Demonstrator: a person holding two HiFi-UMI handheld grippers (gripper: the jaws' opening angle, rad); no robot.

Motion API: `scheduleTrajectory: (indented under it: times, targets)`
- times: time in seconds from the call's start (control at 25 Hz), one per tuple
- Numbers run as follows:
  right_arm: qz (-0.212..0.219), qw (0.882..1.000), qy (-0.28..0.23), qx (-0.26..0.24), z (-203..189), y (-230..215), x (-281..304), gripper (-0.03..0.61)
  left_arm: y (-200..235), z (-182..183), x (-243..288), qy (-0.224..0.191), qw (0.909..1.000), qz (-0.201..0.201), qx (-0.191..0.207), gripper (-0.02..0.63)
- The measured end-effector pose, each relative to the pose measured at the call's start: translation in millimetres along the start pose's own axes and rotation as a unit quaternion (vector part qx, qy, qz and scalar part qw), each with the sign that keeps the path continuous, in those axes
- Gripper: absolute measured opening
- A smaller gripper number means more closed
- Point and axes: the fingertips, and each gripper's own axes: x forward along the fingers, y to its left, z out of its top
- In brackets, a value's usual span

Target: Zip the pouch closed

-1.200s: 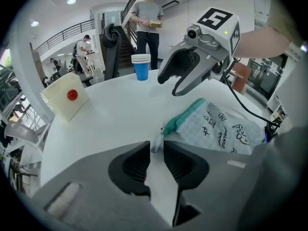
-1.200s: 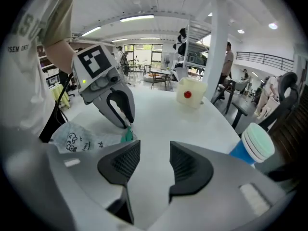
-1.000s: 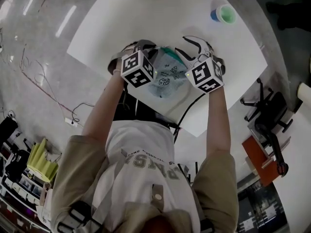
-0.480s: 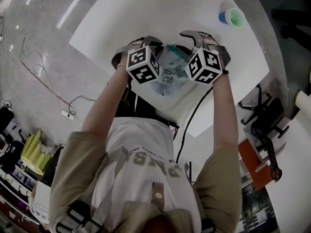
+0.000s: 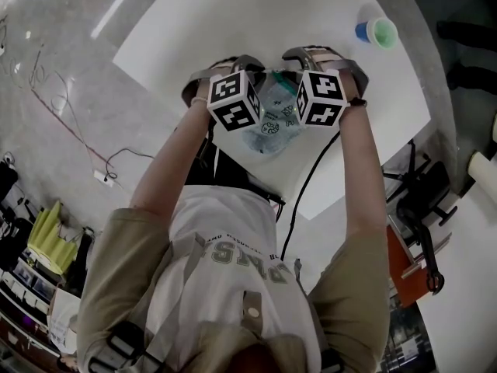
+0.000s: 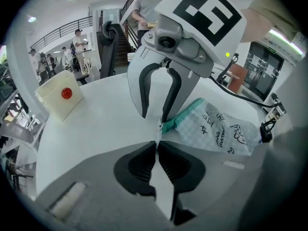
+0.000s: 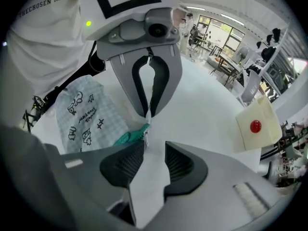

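Note:
A pale checked pouch (image 5: 272,123) with black doodles and a teal zipper edge (image 6: 185,115) lies on the white table (image 5: 194,22) between both grippers. In the left gripper view my left gripper (image 6: 158,139) is shut on a thin pale tab (image 6: 159,127) at the zipper's end. My right gripper (image 7: 153,147) faces it from the other side. Its jaws are closing, still apart, with that same tab (image 7: 144,133) just at their tips and not pressed. The zipper's far length is hidden under the marker cubes in the head view.
A cream box with a red dot (image 6: 60,97) stands on the table beyond the pouch, and it also shows in the right gripper view (image 7: 257,124). A blue and green cup (image 5: 375,31) sits at the table's far right. A black cable (image 5: 307,185) hangs off the near edge.
My right gripper has swung left and down to the pouch's zipper end and rolled, so its cube now sits next to the left one. The left gripper has kept still.

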Motion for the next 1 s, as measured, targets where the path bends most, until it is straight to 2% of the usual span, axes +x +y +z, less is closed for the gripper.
scheduleTrajectory:
  times: [0.16, 0.48, 0.56, 0.68, 0.8, 1.0]
  targets:
    - [0.026, 0.999, 0.011, -0.022, 0.5, 1.9, 5.5, 0.122, 2.0, -1.6, 2.6, 0.002, 1.0, -0.001, 0.0, 0.032]
    - [0.075, 0.993, 0.038, -0.083, -1.0, 17.9, 7.7, 0.018, 2.3, -1.3, 1.4, 0.005, 1.0, 0.003, 0.004, 0.032]
    - [0.086, 0.991, 0.048, -0.092, -3.9, 20.0, 8.7, 0.018, 1.7, -0.8, 1.2, 0.006, 1.0, 0.004, 0.004, 0.032]
    - [0.107, 0.99, 0.049, -0.074, -1.9, 20.7, 7.5, 0.014, 1.1, -0.6, 0.3, 0.008, 0.9999, 0.007, 0.005, 0.032]
    - [0.122, 0.992, 0.034, -0.026, 2.3, 17.7, 5.4, 0.005, 1.9, -1.2, 1.2, 0.008, 0.9999, 0.008, 0.003, 0.032]
    - [0.114, 0.993, 0.014, 0.017, 2.8, 15.5, 2.2, 0.002, 1.2, -0.5, 1.3, 0.006, 1.0, 0.006, -0.003, 0.031]
